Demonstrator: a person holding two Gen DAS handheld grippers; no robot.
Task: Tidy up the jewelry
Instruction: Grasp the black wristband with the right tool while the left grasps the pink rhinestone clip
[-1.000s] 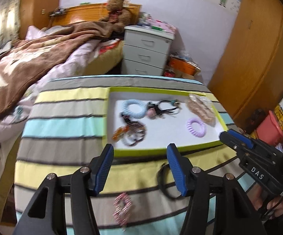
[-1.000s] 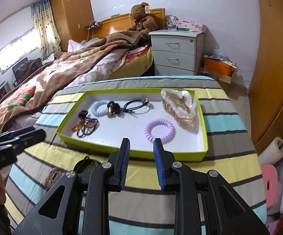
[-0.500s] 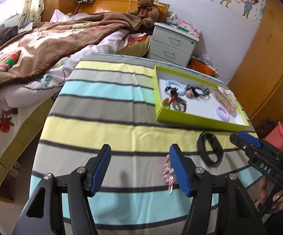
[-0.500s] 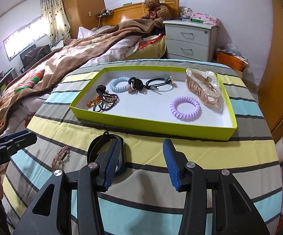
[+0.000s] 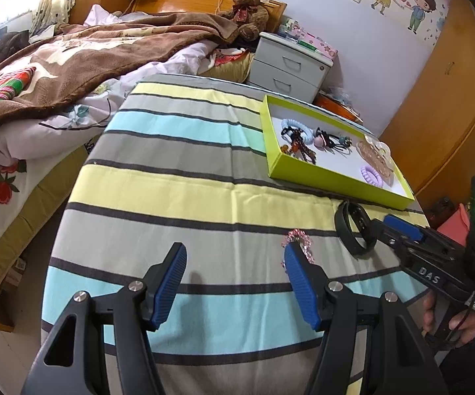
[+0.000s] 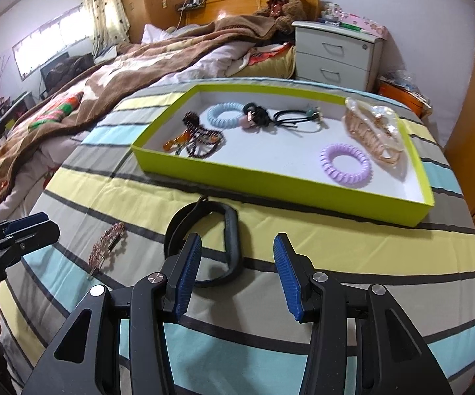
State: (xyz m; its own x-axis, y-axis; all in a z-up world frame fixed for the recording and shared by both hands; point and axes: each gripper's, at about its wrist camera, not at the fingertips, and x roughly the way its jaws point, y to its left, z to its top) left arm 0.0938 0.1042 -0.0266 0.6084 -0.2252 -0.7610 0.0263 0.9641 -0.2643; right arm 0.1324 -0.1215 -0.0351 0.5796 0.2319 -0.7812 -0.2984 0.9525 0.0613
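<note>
A lime-green tray (image 6: 270,172) (image 5: 329,177) on the striped table holds a blue coil tie (image 6: 224,115), a purple coil tie (image 6: 346,163), a dark bead bracelet (image 6: 201,138), black hair ties (image 6: 290,118) and a clear claw clip (image 6: 375,131). A black band (image 6: 227,247) (image 5: 352,230) lies on the cloth before the tray, just ahead of my open right gripper (image 6: 237,265). A pink beaded hair clip (image 6: 106,250) (image 5: 298,240) lies left of it, beside my open left gripper's (image 5: 234,276) right finger.
The striped cloth (image 5: 188,177) covers the table to its left edge. A bed with a brown blanket (image 5: 73,59) lies to the left. A grey nightstand (image 6: 339,52) and a teddy bear (image 6: 280,0) stand behind. A wooden wardrobe (image 5: 451,98) is at right.
My left gripper has pulled back and swung left, away from the tray, and stays open. My right gripper has opened wider and come down close behind the black band.
</note>
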